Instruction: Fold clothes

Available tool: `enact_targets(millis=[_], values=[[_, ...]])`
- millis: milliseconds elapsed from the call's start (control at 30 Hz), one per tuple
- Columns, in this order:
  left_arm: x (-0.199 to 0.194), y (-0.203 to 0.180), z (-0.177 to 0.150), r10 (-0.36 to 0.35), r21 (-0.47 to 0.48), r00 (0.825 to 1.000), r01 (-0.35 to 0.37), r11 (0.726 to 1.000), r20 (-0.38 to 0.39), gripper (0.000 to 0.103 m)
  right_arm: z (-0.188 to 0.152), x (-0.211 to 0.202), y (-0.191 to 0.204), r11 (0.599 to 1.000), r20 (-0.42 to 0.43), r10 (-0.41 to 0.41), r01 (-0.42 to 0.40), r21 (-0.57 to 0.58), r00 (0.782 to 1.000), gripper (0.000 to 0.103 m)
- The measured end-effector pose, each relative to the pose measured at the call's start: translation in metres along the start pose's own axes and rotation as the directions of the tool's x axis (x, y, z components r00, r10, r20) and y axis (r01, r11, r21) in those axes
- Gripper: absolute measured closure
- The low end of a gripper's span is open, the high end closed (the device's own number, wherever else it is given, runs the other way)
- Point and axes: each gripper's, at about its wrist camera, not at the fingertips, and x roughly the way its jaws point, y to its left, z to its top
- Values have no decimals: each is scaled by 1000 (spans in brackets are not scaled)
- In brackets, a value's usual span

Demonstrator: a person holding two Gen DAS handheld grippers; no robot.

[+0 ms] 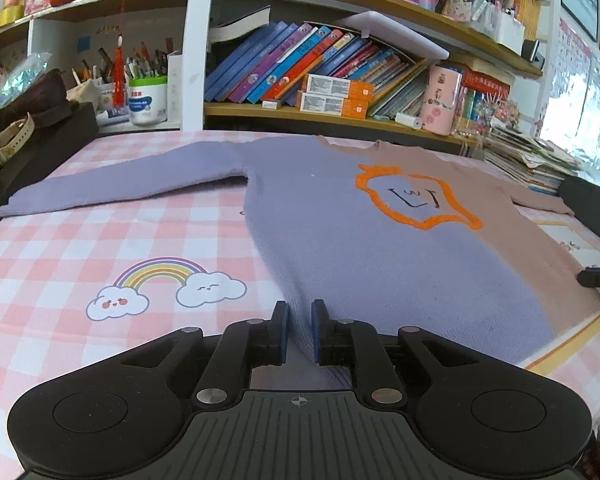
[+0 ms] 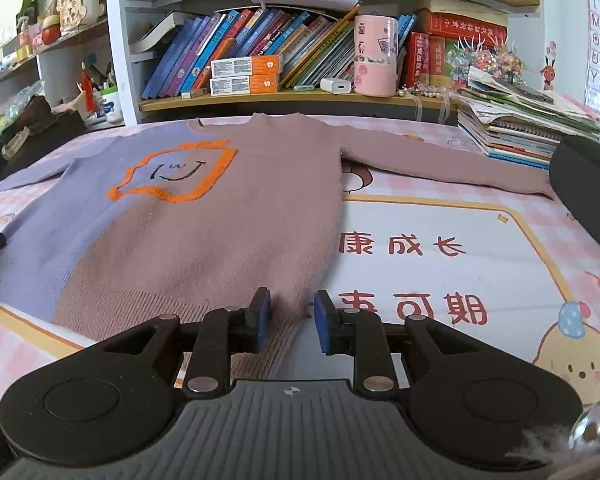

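A knitted sweater (image 1: 340, 240) (image 2: 204, 232), lilac on one half and dusty pink on the other, lies flat and face up on the pink checked tablecloth (image 1: 80, 240). An orange outlined face (image 1: 416, 200) marks its chest. The lilac sleeve (image 1: 120, 188) stretches out left and the pink sleeve (image 2: 440, 164) right. My left gripper (image 1: 299, 306) is at the hem's lilac corner, its blue pads a narrow gap apart with fabric between them, not pinched. My right gripper (image 2: 291, 294) stands at the pink hem corner, pads wider apart, over the ribbed edge lying flat.
Bookshelves (image 1: 320, 112) run along the table's far edge. A stack of notebooks (image 2: 520, 128) and a black rounded object (image 2: 588, 192) sit at the right, near the pink cuff. A black box (image 1: 40, 152) stands at the left by the lilac cuff.
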Motion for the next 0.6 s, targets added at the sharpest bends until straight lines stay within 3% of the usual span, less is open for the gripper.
enact_targets(millis=[167, 433, 600], values=[[-3, 1, -5, -22, 0, 1000, 22, 1000, 18, 98, -1, -2, 0, 1000, -2, 25, -25, 2, 1000, 91], [-45, -20, -27, 14, 152, 1000, -11, 988, -19, 98, -23, -43, 26, 994, -40, 26, -30, -106, 999, 93], [-71, -14, -43, 11, 118, 1000, -9, 993, -13, 97, -42, -69, 37, 990, -31, 29, -33, -136, 999, 93]])
